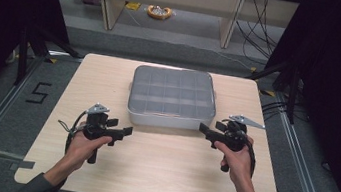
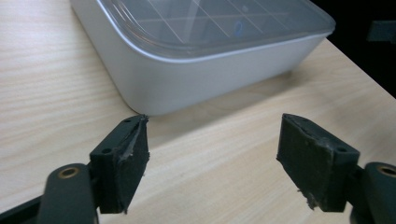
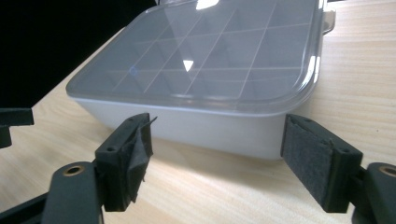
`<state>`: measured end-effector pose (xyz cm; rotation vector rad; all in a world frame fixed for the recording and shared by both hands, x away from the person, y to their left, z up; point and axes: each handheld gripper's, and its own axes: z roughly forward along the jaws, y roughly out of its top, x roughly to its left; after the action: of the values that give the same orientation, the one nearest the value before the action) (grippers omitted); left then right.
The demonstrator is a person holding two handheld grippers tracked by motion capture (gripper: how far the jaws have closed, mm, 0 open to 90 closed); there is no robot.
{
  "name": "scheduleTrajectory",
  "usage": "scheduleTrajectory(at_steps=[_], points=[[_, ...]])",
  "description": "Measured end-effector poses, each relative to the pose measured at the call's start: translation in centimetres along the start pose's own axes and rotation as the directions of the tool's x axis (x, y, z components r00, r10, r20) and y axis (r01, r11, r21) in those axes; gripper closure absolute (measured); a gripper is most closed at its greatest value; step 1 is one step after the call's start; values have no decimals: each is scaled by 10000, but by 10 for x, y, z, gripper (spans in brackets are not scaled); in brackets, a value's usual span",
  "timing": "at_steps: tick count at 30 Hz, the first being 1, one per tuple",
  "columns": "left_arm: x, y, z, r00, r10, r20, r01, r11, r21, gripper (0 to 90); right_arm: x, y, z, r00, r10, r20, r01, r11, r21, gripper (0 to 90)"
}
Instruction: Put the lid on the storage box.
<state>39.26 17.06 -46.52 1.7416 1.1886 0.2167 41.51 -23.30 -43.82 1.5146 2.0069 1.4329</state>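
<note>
High view: pale wood-grain tabletop (image 1: 158, 170) with rounded corners, on a grey floor. Box (image 1: 173, 98), rectangular with rounded corners, white plastic walls and a clear lid over a grid of compartments, lies at the centre of the far half. Left hand (image 1: 84, 145) enters from the bottom edge, forearm angled up and inward, fist closed round the handle of the left hand-held gripper (image 1: 124, 131); jaws point right toward the box's near left corner, apart from it. Right hand (image 1: 235, 158) mirrors it, forearm angled up and inward, holding the right hand-held gripper (image 1: 204, 129); jaws point left, just beside the box's near right corner. Grey three-cornered plate on top of each gripper. Black "5" (image 1: 37, 92) marked on the floor left of the tabletop.

Left gripper view: left hand-held gripper (image 2: 212, 154), jaws spread wide, nothing between them; black, blocky, with frayed pads (image 2: 133, 161). Box (image 2: 187, 74) lies ahead, smooth white wall curving at the corner, glossy lid above. Tabletop (image 2: 56, 93) shows fine lengthwise grain.

Right gripper view: right hand-held gripper (image 3: 215, 156), jaws spread wide, empty; the left pad torn at its edge, the right pad (image 3: 306, 158) felt-like. Box (image 3: 210, 126) close ahead, lid (image 3: 201, 60) reflecting light, dividers visible beneath.
</note>
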Motion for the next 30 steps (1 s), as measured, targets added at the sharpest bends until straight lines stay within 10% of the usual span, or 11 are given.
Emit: scheduleTrajectory(at_steps=[10,30], points=[[-15,-26,-3,9966,232,787,-235,9997,22,165,4,-17,-3,9986,-495,-189,494,9988,-55,163],[-24,-59,-22,9934,860,755,-872,9961,122,156,21,-57,-8,9911,-1257,-430,1266,9917,201,177]])
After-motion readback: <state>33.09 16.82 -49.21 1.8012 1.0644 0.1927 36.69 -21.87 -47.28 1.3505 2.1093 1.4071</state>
